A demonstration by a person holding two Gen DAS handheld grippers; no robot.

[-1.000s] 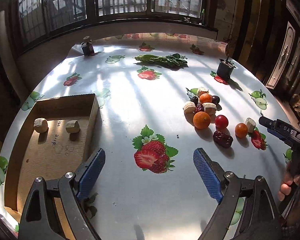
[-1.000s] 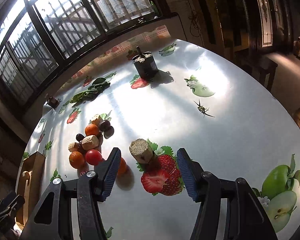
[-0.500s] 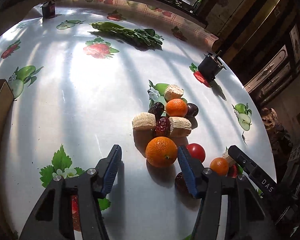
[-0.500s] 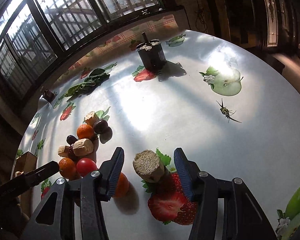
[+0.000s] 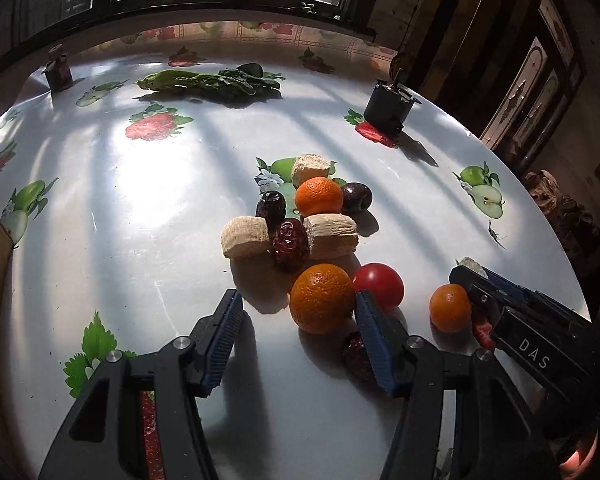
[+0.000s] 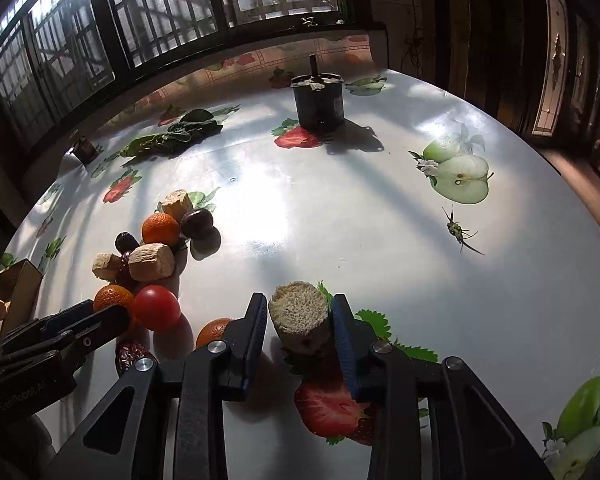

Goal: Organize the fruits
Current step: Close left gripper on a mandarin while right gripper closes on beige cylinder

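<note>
A pile of fruit lies on the white fruit-print tablecloth (image 5: pixel 148 208). My left gripper (image 5: pixel 296 300) is open, straddling the big orange (image 5: pixel 322 298). Its right pad touches the orange and the left pad stands apart. Behind the orange lie a red tomato (image 5: pixel 380 284), red dates (image 5: pixel 290 238), two beige chunks (image 5: pixel 246 236), a second orange (image 5: pixel 318 196) and a dark plum (image 5: pixel 356 196). My right gripper (image 6: pixel 299 300) has its jaws closing on an upright beige chunk (image 6: pixel 298 320), both pads against its sides. A small orange (image 5: pixel 450 308) sits beside that gripper.
A cardboard box (image 6: pixel 16 284) stands at the left table edge. At the far side lie leafy greens (image 5: pixel 208 82), a black pot (image 5: pixel 388 110) and a small dark object (image 5: pixel 58 74). Another date (image 5: pixel 354 356) lies under my left gripper's right finger.
My left gripper swung right from the box to the fruit pile and narrowed around the big orange. My right gripper's jaws came together onto the beige chunk.
</note>
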